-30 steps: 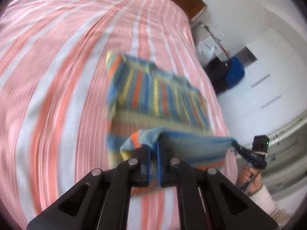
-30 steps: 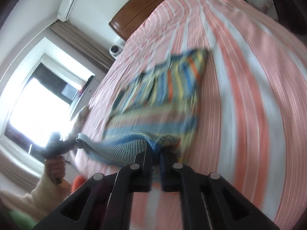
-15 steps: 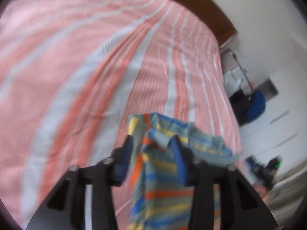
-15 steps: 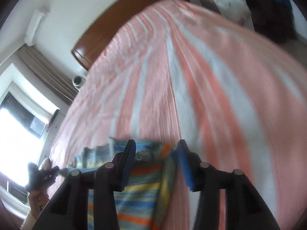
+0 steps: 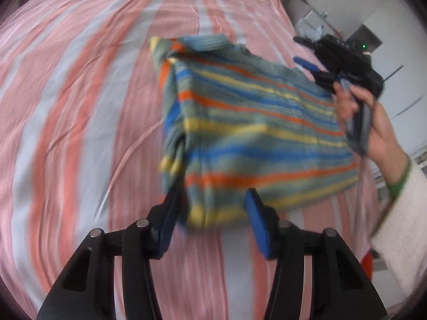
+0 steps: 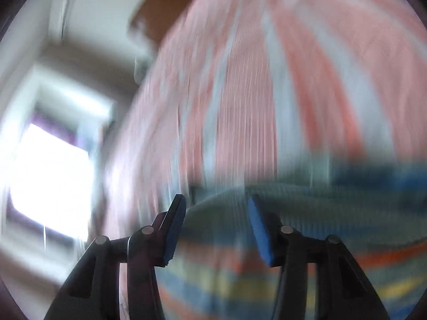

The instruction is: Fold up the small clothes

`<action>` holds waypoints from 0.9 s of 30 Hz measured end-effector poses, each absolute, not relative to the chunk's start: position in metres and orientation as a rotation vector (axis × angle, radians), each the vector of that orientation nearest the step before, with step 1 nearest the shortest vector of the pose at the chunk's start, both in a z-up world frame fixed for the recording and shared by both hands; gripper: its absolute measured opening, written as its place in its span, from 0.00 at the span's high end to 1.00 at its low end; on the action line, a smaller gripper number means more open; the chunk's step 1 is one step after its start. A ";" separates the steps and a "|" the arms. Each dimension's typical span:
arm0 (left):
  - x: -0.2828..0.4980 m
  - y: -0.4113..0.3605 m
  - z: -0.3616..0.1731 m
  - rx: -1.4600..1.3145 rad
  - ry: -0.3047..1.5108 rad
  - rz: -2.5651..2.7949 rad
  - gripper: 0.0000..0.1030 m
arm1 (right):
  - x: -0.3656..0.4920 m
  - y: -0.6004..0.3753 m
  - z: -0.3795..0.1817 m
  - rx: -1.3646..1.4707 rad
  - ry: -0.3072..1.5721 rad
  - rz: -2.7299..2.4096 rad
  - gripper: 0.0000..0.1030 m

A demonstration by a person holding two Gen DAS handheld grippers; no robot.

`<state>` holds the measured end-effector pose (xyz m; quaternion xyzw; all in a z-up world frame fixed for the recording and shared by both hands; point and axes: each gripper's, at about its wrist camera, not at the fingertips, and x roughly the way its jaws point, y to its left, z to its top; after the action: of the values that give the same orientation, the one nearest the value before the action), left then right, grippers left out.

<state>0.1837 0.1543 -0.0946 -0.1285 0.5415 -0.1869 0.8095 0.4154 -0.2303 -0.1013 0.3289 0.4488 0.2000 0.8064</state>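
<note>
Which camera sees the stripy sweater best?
The left wrist view: nearly the whole folded stripy sweater lies in sight on the bed, only slightly blurred. The right wrist view is heavily smeared and catches just a close strip of it beyond the open right gripper.

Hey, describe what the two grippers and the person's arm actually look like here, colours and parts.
Both grippers are black angular linkages with silver round pivot pins and bright blue pads lining the fingers. This shows on the left gripper and the right gripper. In the left wrist view, the right hand is bare, its sleeve off-white with a green cuff edge. A small green light glows on that gripper's body.
</note>
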 end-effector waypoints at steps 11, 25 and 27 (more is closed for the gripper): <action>0.161 0.133 -0.078 -0.120 1.001 -0.245 0.28 | 0.280 -0.252 -0.066 0.184 1.085 0.596 0.49; 0.134 0.112 -0.047 0.055 0.880 -0.052 0.25 | 0.128 -0.353 -0.093 0.093 1.080 0.319 0.46; 0.131 0.111 -0.044 0.068 0.873 -0.045 0.25 | 0.126 -0.351 -0.095 0.096 1.076 0.317 0.46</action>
<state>0.1308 0.1111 -0.0437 0.0332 0.4226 -0.0216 0.9054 0.1265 -0.3506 -0.0947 0.0453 0.5101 0.1501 0.8457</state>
